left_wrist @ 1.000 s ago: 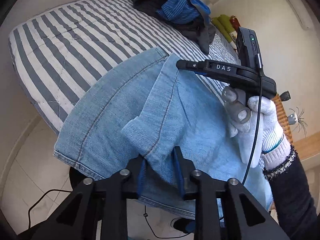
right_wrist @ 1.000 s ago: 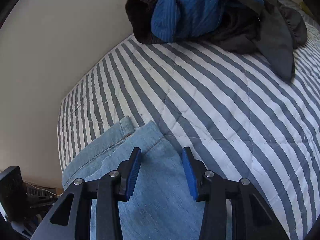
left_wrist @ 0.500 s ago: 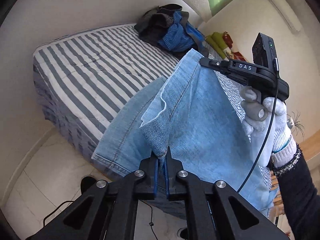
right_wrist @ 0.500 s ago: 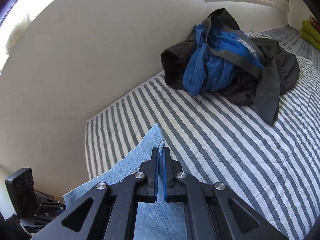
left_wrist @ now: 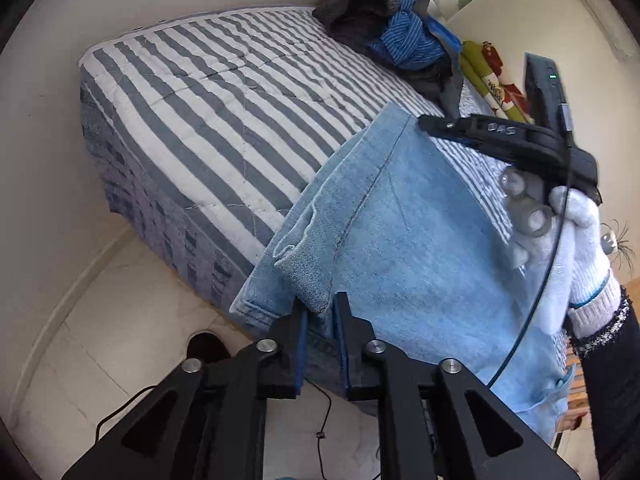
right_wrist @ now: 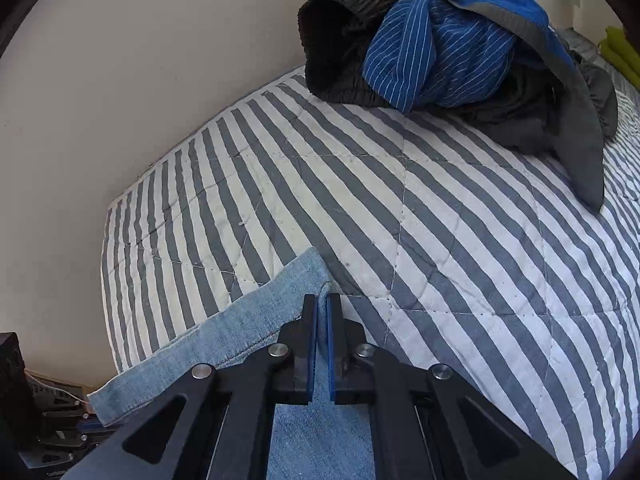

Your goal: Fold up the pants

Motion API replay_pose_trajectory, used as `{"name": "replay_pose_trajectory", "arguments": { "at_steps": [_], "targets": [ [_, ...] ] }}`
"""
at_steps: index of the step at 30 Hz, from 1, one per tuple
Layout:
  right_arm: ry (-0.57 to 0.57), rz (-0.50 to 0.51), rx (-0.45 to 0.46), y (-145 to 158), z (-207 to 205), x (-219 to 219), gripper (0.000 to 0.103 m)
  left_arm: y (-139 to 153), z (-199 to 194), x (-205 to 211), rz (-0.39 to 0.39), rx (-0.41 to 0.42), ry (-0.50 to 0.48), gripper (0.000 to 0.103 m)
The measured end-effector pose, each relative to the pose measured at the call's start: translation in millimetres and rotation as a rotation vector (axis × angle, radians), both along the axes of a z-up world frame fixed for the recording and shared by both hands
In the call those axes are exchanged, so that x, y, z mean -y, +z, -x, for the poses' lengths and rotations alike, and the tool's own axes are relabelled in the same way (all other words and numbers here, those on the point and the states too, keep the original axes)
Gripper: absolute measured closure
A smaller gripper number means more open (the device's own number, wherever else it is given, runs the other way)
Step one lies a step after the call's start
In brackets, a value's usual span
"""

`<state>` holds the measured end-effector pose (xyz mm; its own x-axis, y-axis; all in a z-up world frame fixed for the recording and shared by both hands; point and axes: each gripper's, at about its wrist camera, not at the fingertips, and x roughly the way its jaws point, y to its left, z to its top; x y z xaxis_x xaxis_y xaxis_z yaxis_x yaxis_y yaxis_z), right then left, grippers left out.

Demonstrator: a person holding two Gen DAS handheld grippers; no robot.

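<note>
The light blue denim pants lie draped over the near edge of the striped bed, with one hemmed corner lifted off the quilt at each tool.

Left wrist view: the left tool has its blue pads parted a little, and a folded hem corner of the pants hangs between them; the pads do not visibly press on it. Its jaws have just been opening. This view alone shows the right tool from outside, gripped by a white-gloved hand with a dark sleeve, a cable trailing from it and a green light on the black unit mounted on it. It also shows tiled floor beside the bed and a yellow-green printed cushion beyond the pants.

Right wrist view: the right tool pinches the hem edge of the pants, a narrow slit left between its pads; its jaws have just been easing apart slightly, with the cloth between them. Only this view shows the clothes pile on the bed closely: blue pinstriped cloth over dark garments, well apart from the pants.

Readable writing: "DAS" on the right tool's body in the left wrist view.

Against the frame half a second earlier, the left pads stand wider, the lifted denim panel sits lower toward the bed, and the clothes pile looms nearer in the right wrist view.
</note>
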<state>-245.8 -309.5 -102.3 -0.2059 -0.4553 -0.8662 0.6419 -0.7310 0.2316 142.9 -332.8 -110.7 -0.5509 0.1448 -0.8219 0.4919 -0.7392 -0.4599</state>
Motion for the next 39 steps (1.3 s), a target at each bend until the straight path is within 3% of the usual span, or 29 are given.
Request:
{"name": "replay_pose_trajectory", "arguments": {
  "at_steps": [1,2,5,10,13,16,22,25,28,31,35,39],
  "targets": [
    [-0.011,0.012,-0.003,8,0,-5,0.090,2,-2,3,0.015,0.016,0.024,0.064],
    [-0.023,0.031,-0.008,19,0,-13,0.082,8,-6,4,0.027,0.012,0.037,0.063],
    [-0.053,0.082,-0.049,59,-10,-46,0.081,33,-10,4,0.082,-0.013,0.023,0.064],
    [-0.086,0.169,-0.137,132,-65,-141,0.081,99,9,-34,0.172,-0.113,-0.123,0.064],
    [-0.142,0.177,-0.211,169,-111,-213,0.081,144,34,-77,0.196,-0.185,-0.225,0.064],
    [-0.271,0.176,-0.271,196,-164,-294,0.079,185,65,-132,0.209,-0.253,-0.354,0.064],
    [-0.609,0.031,-0.336,209,-269,-455,0.077,232,131,-284,0.190,-0.329,-0.674,0.063],
    [-0.792,-0.024,-0.305,192,-320,-529,0.077,222,161,-368,0.112,-0.318,-0.825,0.062],
    [-0.992,-0.063,-0.253,163,-367,-597,0.077,196,186,-452,0.028,-0.254,-0.964,0.061],
    [-1.171,-0.049,-0.185,136,-417,-666,0.077,165,202,-530,0.012,-0.179,-1.086,0.048],
    [-1.356,0.021,-0.108,108,-473,-734,0.077,131,226,-605,0.002,-0.122,-1.159,0.039],
    [-1.404,0.061,-0.069,87,-498,-759,0.077,83,262,-651,-0.056,0.002,-1.178,0.033]
  ]
}}
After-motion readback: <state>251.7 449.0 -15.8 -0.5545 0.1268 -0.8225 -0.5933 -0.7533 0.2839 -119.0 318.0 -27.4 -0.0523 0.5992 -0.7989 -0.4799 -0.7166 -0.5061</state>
